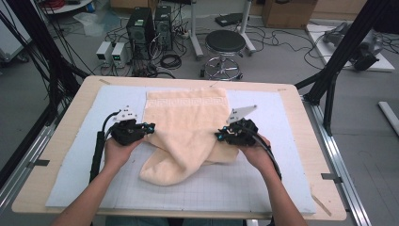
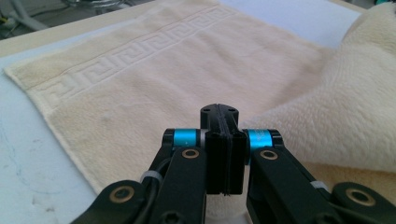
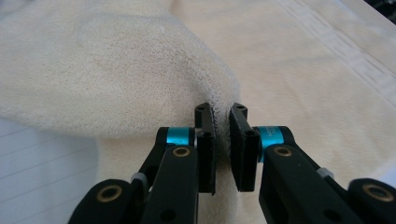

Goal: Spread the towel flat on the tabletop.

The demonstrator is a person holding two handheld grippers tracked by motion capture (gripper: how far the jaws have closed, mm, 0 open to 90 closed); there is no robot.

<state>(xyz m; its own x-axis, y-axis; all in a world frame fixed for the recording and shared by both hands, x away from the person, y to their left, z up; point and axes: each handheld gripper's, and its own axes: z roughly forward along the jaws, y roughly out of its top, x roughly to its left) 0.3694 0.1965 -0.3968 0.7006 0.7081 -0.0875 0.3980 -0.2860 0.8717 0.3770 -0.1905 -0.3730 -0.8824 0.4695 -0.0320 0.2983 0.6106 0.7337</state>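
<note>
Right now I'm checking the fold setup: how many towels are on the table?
1: a cream terry towel with a key-pattern border lies mid-table on the white grid mat, its near part folded over. Another beneath it would be hidden.

You look down and forward from above your side of the table. Each gripper view sits close behind its own jaws; all three views share the cream terry towel (image 1: 188, 127) with its key-pattern border.

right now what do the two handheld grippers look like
Both the left gripper and right gripper are black, with bright blue rings near the jaws and brass-coloured pivot pins. Each carries a grey three-cornered plate on top and trails a black cable. The person's forearms are bare, no sleeves visible.
</note>
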